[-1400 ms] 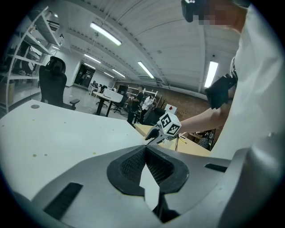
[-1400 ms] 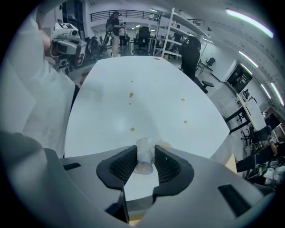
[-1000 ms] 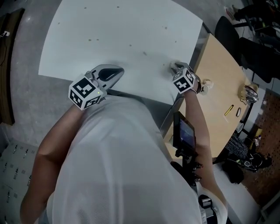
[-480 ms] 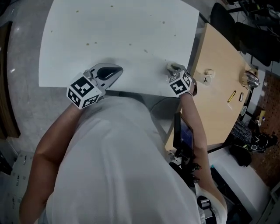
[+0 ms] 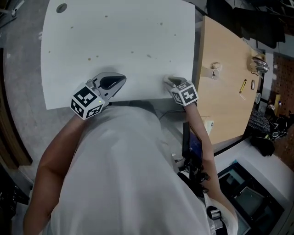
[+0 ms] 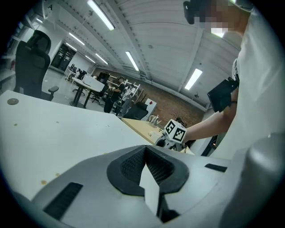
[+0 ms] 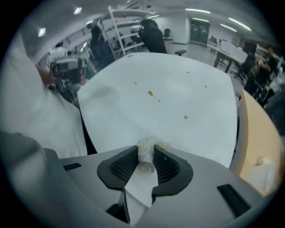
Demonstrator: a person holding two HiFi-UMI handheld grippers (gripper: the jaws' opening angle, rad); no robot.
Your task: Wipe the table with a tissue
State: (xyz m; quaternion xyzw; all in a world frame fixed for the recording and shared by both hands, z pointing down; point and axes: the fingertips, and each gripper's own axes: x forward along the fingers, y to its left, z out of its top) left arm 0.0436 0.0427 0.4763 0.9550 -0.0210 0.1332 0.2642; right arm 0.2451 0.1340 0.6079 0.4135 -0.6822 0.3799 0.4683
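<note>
A crumpled white tissue (image 7: 146, 144) is pinched between the pads of my right gripper (image 7: 146, 159), which points steeply down at the near edge of the white table (image 5: 115, 32). In the head view the right gripper (image 5: 169, 81) is near the table's front right corner. Small brown spots (image 7: 150, 93) dot the tabletop beyond it; several spots (image 5: 149, 56) also show in the head view. My left gripper (image 5: 120, 81) lies nearly level over the front edge to the left, its jaws shut with nothing between them (image 6: 146, 153).
A wooden desk (image 5: 227, 96) adjoins the white table on the right, with a small white object (image 5: 215, 69), a yellow pen (image 5: 242, 86) and a metal item (image 5: 258, 62) on it. A round grommet (image 5: 61, 8) sits at the table's far left. Office chairs and desks stand further off.
My right gripper with the tissue has slid left along the table's front edge and rolled. The left gripper has stayed where it was.
</note>
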